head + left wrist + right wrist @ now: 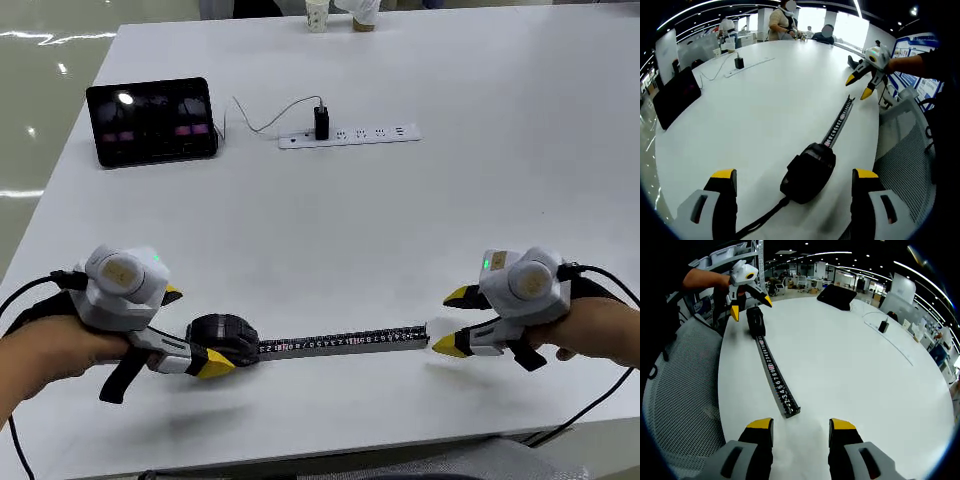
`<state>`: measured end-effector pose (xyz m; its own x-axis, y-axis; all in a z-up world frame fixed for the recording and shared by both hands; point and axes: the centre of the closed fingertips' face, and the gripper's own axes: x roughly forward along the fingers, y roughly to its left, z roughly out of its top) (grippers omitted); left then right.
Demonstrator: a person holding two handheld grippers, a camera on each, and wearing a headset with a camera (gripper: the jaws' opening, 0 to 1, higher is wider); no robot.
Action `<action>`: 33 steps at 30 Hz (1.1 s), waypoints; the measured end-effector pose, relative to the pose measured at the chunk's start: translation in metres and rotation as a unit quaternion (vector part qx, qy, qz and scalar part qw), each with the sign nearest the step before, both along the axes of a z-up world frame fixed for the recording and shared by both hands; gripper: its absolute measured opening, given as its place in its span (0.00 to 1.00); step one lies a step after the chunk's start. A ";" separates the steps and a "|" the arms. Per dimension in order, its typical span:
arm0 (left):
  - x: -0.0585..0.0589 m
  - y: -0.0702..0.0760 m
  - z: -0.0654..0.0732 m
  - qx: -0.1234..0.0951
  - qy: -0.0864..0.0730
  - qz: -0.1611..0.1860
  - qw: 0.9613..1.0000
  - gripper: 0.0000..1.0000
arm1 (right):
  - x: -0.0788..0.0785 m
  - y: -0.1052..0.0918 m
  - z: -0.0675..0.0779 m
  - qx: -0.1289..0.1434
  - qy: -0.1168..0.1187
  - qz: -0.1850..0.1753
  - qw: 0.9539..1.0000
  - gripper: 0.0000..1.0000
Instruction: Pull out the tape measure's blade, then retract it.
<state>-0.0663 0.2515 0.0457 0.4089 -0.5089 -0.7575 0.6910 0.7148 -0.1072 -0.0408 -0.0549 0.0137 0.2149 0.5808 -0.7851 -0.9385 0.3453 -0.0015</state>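
Along the near edge of the white table [400, 180] the tape measure [225, 338] lies with its blade [345, 342] extended and flat on the surface, numbered face up. In the head view its long axis runs left to right, roughly parallel to that edge: the black case [807, 172] sits at the left end and the blade points right, rising very slightly toward its free end. The left claw [195, 330] is spread wide, one yellow-tipped jaw on each side of the case, and the left gripper view shows bare table between the case and each jaw (so the case sits in the gap without being pinched). A dark strap [760, 220] trails from the back of the case toward that claw. The right claw [452, 321] is also spread and holds nothing; in the right gripper view the blade's end hook [792, 411] lies just ahead of its jaws, nearer the left one, close but apart. Well back on the table a dark tablet [152, 120] stands propped, and beside it a white power strip [350, 134] carries a black plug [321, 122].
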 end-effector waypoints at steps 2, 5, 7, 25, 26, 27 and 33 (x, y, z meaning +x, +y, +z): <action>0.004 0.005 0.005 -0.009 -0.017 0.022 1.000 0.93 | -0.001 -0.005 0.001 0.005 0.002 -0.017 1.000 0.44; 0.003 0.011 0.007 -0.023 -0.022 0.041 0.999 0.98 | -0.001 -0.012 0.004 0.012 -0.002 -0.042 0.999 0.50; 0.000 0.017 0.006 -0.024 -0.019 0.048 0.998 0.99 | -0.001 -0.017 0.006 0.017 -0.005 -0.052 0.998 0.54; -0.012 0.042 0.011 -0.046 -0.076 0.086 0.992 0.99 | -0.016 -0.036 0.022 0.064 -0.022 -0.100 0.993 0.80; -0.014 0.043 0.011 -0.045 -0.076 0.088 0.992 0.99 | -0.016 -0.037 0.023 0.065 -0.024 -0.101 0.992 0.81; -0.016 0.044 0.010 -0.047 -0.074 0.088 0.992 0.99 | -0.017 -0.039 0.022 0.063 -0.026 -0.102 0.992 0.82; -0.025 0.050 0.008 -0.051 -0.076 0.097 0.991 0.99 | -0.022 -0.052 0.019 0.053 -0.032 -0.111 0.992 0.91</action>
<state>-0.0915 0.3018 0.0540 0.6125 -0.4802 -0.6278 0.5548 0.8270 -0.0913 -0.0632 -0.1066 0.0328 0.3936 0.5926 -0.7028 -0.8389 0.5443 -0.0109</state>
